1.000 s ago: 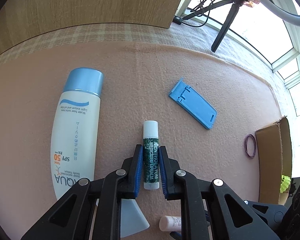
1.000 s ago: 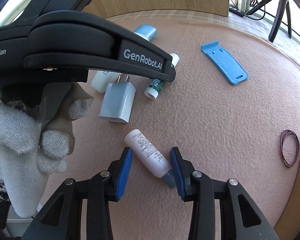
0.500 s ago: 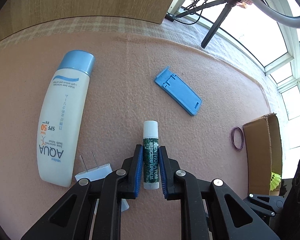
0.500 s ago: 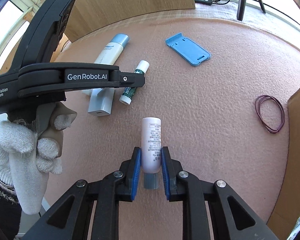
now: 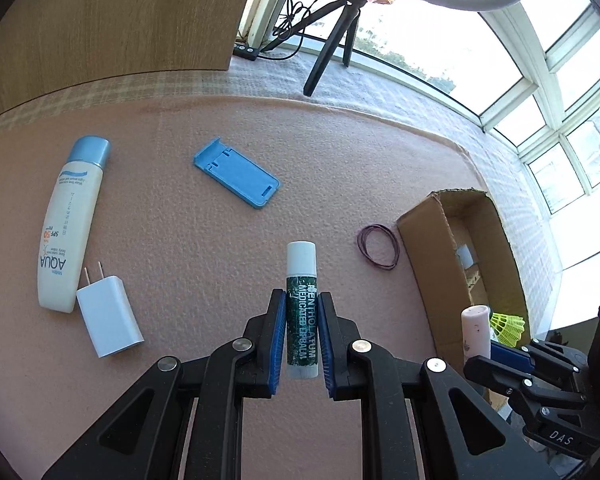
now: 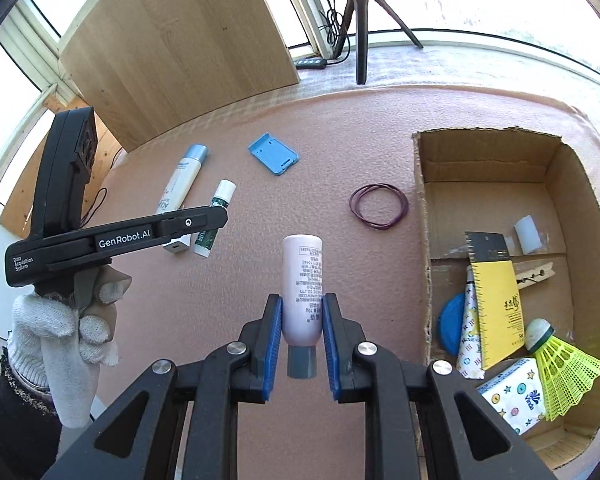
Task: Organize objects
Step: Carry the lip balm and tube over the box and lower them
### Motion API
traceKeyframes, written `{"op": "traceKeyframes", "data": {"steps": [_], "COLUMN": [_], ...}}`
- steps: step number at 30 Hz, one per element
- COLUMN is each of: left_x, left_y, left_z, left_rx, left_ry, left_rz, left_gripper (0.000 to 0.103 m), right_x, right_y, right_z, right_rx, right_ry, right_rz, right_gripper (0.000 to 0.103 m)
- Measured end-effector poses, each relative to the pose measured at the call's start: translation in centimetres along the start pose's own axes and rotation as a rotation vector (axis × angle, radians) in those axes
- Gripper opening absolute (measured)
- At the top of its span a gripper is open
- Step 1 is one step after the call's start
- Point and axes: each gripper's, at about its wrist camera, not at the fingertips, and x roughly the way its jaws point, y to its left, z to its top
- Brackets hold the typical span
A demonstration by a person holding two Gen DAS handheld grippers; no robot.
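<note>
My left gripper is shut on a green lip balm stick with a white cap and holds it above the pink mat. My right gripper is shut on a small pale pink tube with a grey cap, also lifted. The left gripper with the lip balm shows at the left of the right wrist view. The pink tube shows at the right of the left wrist view. An open cardboard box lies to the right, also in the left wrist view.
On the mat lie a sunscreen bottle, a white charger plug, a blue phone stand and a purple hair-band loop. The box holds a yellow shuttlecock, a yellow packet, a tissue pack and other small things. A tripod stands behind.
Both grippers have lifted with their objects and swung right toward the cardboard box, which now fills more of both views. A second ago the right gripper was still open around the pink tube.
</note>
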Motion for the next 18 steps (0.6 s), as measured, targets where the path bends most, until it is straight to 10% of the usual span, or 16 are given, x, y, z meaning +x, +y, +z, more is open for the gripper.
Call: {"op": "traceKeyframes", "data": {"steps": [18], "left_x": [2.1], "left_y": [-15.7], "left_z": [0.0], "left_rx": [0.255], "left_ry": [-0.024], "left_rz": [-0.018], "left_gripper": [0.017], "right_x": [-7.2], "right_y": [-8.6], "right_z": [-2.6], "right_rx": [0.122], "right_ry": [-0.112], "right_rz": [-0.142], "right_gripper": [0.018]}}
